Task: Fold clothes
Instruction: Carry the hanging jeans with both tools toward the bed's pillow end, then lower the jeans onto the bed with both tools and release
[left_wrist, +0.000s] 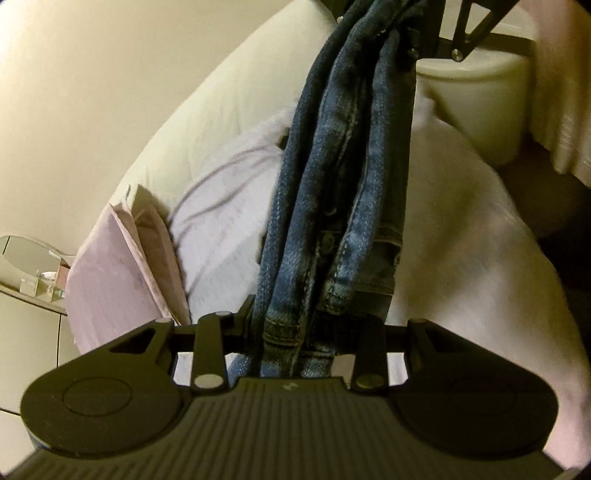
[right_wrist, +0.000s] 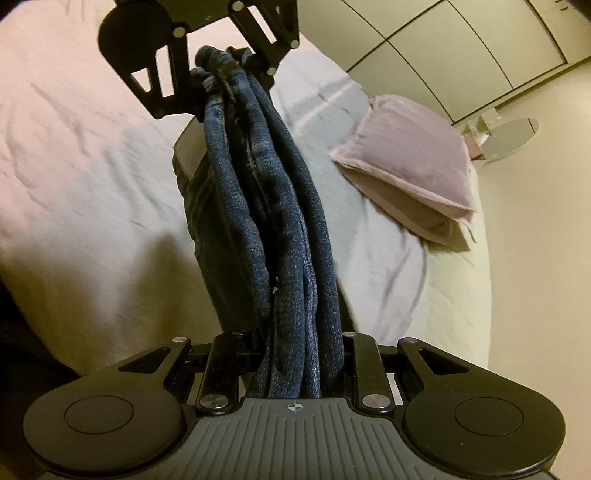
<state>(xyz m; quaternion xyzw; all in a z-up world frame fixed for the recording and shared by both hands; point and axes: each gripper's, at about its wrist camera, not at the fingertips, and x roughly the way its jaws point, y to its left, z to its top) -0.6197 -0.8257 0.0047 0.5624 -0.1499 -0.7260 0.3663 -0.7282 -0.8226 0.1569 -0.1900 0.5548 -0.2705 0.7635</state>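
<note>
Denim item: blue jeans (left_wrist: 332, 206), bunched into thick rope-like folds, are hanging stretched between the two grippers above a bed (right_wrist: 85, 177).
Left gripper (left_wrist: 295, 332): its jaws are clamping one end of the jeans, where stitched hems and a metal rivet are showing.
Right gripper (right_wrist: 299, 354): its jaws are pinching the other end of the bundle.
Cross-sighting: each camera is catching the opposite gripper at the far end of the denim, near the top of its frame.
Left wrist view only: a cream padded headboard (left_wrist: 236, 110) is curving behind the jeans, with a pale rounded object, possibly a stool, at upper right, too blurred to name.
Right wrist view only: a light patch (right_wrist: 190, 147) on the jeans' waistband is facing the camera, and cupboard doors (right_wrist: 443, 48) are lining the far wall.
Both views: a pink pillow (right_wrist: 410, 170) is lying on the bed beside a round mirror (right_wrist: 513, 136).
</note>
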